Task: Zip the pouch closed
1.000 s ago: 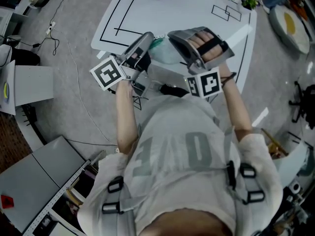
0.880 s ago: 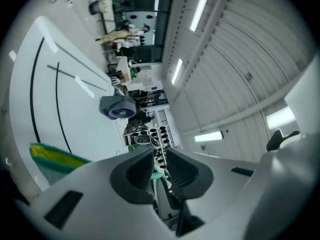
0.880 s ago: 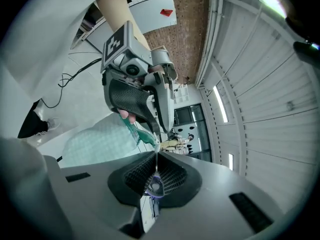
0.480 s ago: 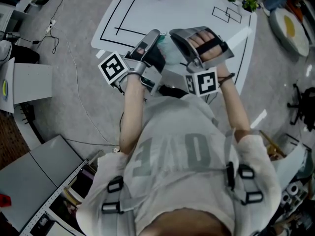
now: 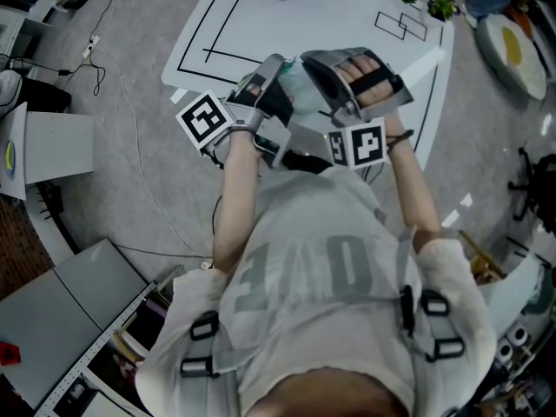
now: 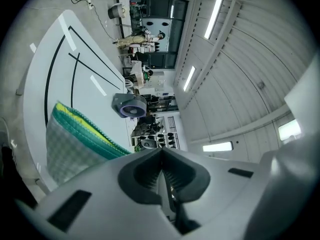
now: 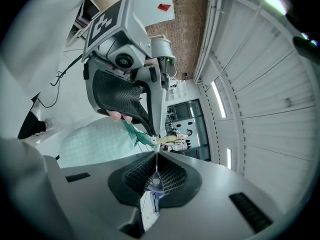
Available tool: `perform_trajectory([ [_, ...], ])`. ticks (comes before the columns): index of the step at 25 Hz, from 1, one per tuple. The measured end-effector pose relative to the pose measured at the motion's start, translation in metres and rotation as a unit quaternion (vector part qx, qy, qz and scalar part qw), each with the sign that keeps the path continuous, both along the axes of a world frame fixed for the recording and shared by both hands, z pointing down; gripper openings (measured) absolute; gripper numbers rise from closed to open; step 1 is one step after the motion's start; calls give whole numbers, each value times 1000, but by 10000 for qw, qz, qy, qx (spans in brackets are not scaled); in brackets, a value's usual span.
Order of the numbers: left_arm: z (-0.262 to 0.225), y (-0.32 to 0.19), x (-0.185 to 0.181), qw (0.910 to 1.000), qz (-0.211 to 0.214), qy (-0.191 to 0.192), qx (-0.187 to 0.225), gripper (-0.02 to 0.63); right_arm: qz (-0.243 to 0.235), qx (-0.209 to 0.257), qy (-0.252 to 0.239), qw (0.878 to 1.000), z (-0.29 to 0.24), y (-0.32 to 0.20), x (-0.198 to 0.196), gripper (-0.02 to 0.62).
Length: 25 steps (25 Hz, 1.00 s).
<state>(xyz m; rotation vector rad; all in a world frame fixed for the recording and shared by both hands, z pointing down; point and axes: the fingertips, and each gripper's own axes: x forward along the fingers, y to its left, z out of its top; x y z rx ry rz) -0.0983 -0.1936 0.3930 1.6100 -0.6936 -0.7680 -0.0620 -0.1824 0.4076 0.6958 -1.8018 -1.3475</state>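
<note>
The pouch (image 5: 294, 92) is held up over the worktop's (image 5: 347, 16) near edge, stretched between both tools. The left hand-held gripper (image 6: 161, 153) is closed on its green corner. The right hand-held gripper (image 7: 157, 156), facing it, is pinched on the zip pull (image 7: 154, 180).
</note>
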Motion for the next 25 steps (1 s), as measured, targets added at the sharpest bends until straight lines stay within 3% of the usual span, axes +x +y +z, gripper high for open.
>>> perform_trajectory([
  [19, 24, -11, -68, 9939, -942, -556, -163, 6, 901, 45, -470, 9948, -17, -24, 59, 17],
  [25, 28, -14, -69, 9929, -974, -651, -212, 6, 1031, 25, -439, 9937, -14, -26, 72, 17],
])
